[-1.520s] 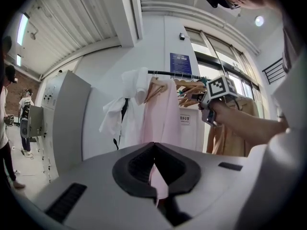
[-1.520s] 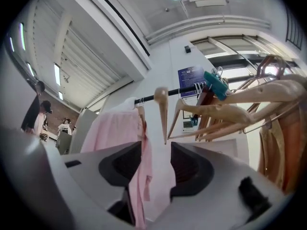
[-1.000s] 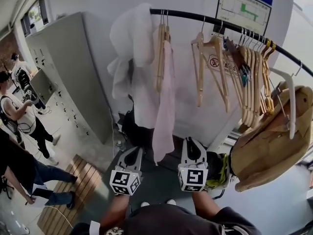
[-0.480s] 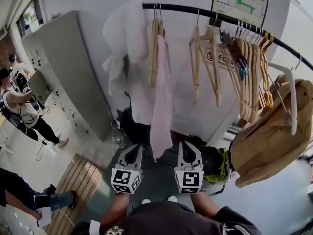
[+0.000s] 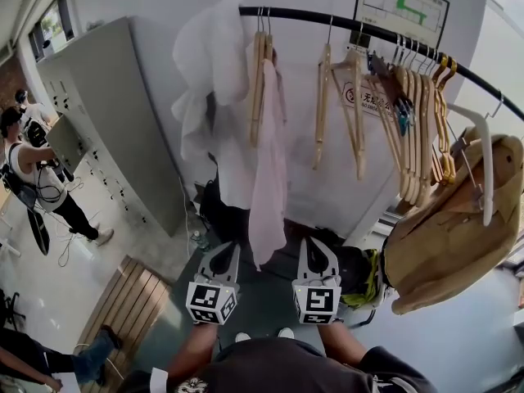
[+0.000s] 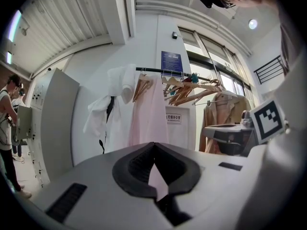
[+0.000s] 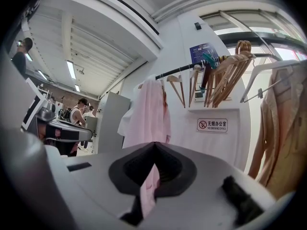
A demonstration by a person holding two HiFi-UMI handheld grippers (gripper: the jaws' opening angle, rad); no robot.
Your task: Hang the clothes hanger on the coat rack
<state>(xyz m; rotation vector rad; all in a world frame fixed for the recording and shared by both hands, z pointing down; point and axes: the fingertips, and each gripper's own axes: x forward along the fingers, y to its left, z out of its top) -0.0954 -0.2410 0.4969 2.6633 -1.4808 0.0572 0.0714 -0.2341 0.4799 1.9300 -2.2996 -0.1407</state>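
- Hanging on the coat rack (image 5: 311, 16): wooden clothes hangers (image 5: 358, 121), beside a pink garment (image 5: 270, 187).
- Wall sign (image 7: 212, 125) reads "NO SMOKING OFFICE".
- Left gripper (image 6: 153, 145) and right gripper (image 7: 153, 144) are both clenched, empty.

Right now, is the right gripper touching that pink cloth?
Apart. In the head view a dark gap separates the right gripper from the pink cloth; its own view shows the cloth beyond shut jaws.
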